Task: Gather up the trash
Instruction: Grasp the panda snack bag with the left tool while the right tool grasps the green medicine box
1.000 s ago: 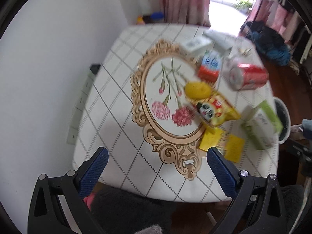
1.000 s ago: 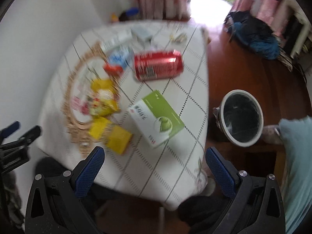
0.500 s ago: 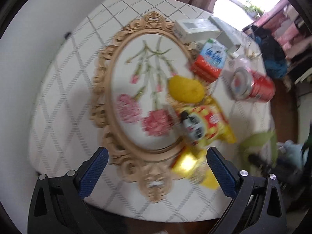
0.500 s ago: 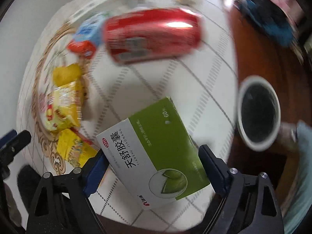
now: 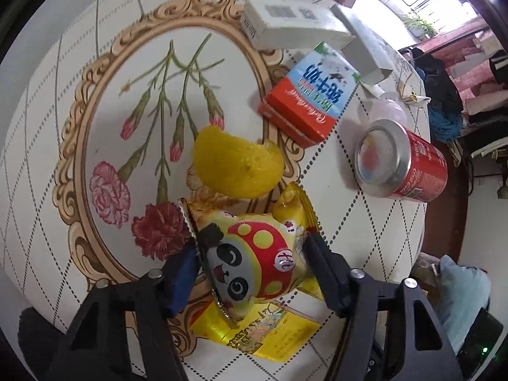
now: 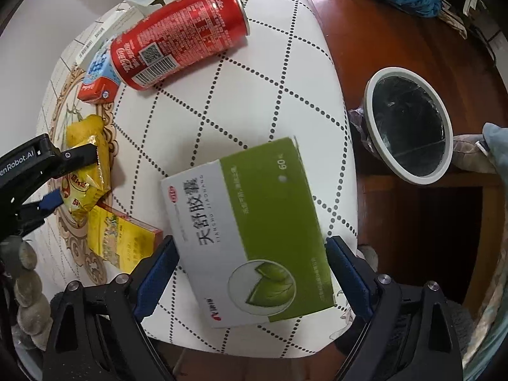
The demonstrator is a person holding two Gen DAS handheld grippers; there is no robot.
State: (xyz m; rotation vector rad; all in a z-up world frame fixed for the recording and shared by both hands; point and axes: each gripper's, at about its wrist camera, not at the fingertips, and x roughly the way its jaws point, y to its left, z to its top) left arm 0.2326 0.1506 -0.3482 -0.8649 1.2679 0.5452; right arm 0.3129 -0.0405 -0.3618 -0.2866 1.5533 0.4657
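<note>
In the left wrist view, the left gripper (image 5: 250, 268) is pointing down at the table (image 5: 47, 120), its jaws closing on the panda snack bag (image 5: 254, 254), which is lying across a yellow box (image 5: 273, 336) beside a lemon piece (image 5: 238, 162). The crinkly bag could be slipping out if pinched only by its edge.

In the right wrist view, the right gripper (image 6: 250, 277) is straddling the green medicine box (image 6: 254, 231), jaws opening slightly and seemingly not yet pressing. The box looks nearly as wide as the gap, so a fingertip could be landing on top. The bin (image 6: 409, 127) is standing on the floor beyond the table edge.
</note>
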